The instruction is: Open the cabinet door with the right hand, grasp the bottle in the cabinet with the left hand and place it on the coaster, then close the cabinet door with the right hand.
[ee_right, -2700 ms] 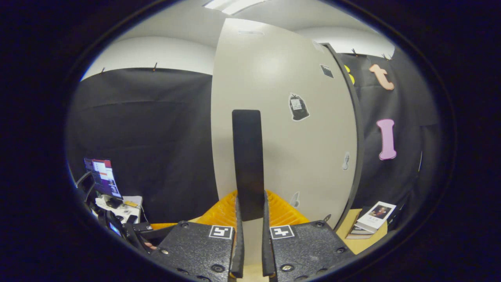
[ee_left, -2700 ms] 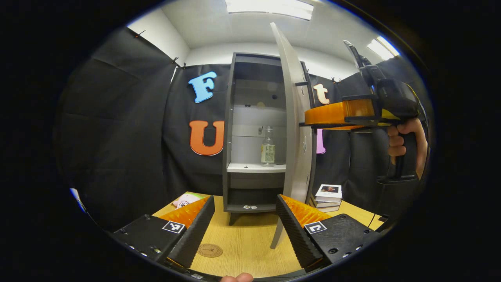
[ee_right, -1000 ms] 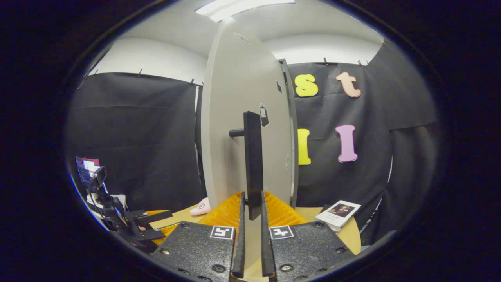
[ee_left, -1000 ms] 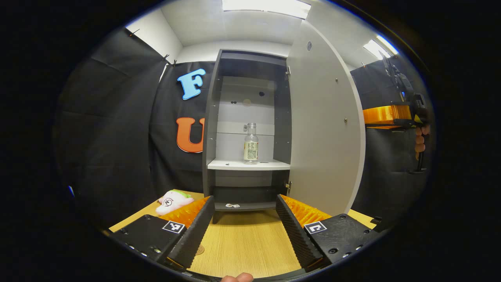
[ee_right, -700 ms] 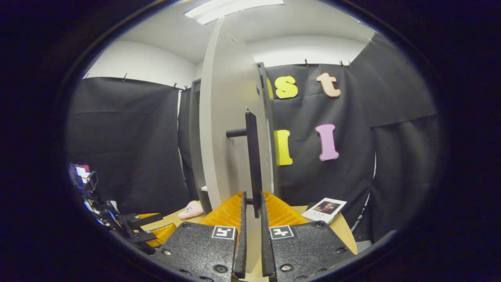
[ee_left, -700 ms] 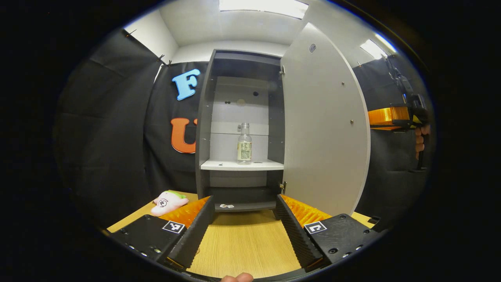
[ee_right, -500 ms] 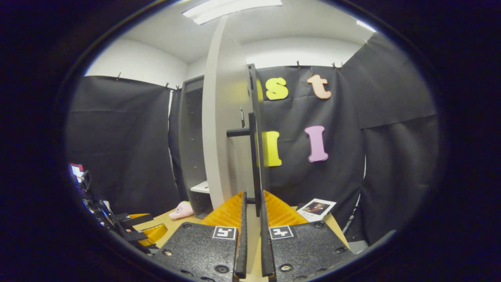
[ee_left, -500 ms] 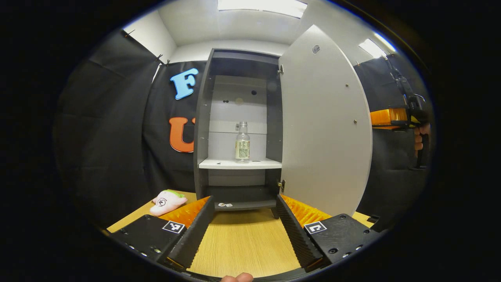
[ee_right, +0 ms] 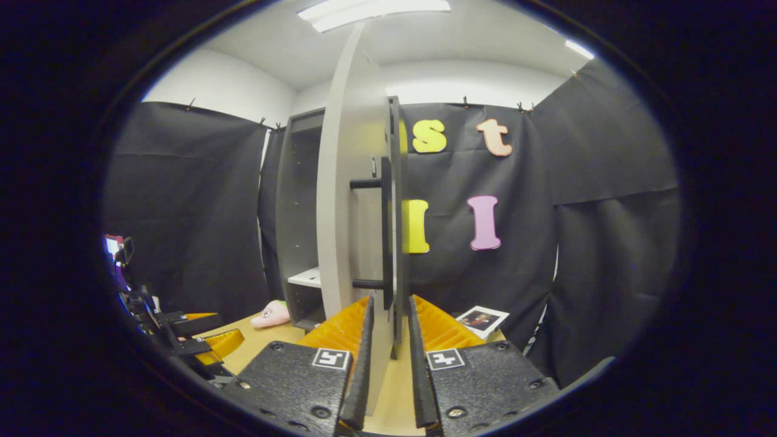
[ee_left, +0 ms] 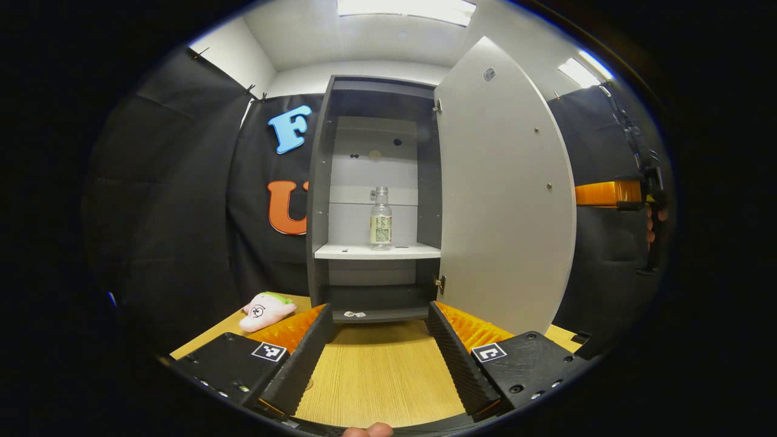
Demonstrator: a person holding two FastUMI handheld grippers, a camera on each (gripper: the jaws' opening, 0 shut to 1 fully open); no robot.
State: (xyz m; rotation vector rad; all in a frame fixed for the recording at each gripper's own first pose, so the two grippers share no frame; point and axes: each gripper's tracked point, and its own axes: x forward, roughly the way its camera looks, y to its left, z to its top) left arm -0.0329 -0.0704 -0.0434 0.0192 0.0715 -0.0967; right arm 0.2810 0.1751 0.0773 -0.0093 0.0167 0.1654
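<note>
The bottle (ee_left: pixel 380 218) stands upright on the white shelf (ee_left: pixel 376 251) of the cabinet (ee_left: pixel 319 182), at the centre of the left gripper view. The cabinet door (ee_left: pixel 504 194) hangs wide open to its right. The left gripper (ee_left: pixel 379 358) sits low in the frame over the wooden table (ee_left: pixel 379 376), fingers spread wide and empty. In the right gripper view, the right gripper (ee_right: pixel 388 358) is at the bottom centre, its fingers slightly parted with the door handle (ee_right: pixel 386 237) ahead of them, not gripped. A pink plush toy (ee_left: pixel 265 306) lies at lower left.

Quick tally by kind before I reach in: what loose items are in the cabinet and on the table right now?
Bottle: 1, upright on the cabinet shelf
Plush toy: 1, on the table
Book: at least 1, beyond the open door
Total: 3
</note>
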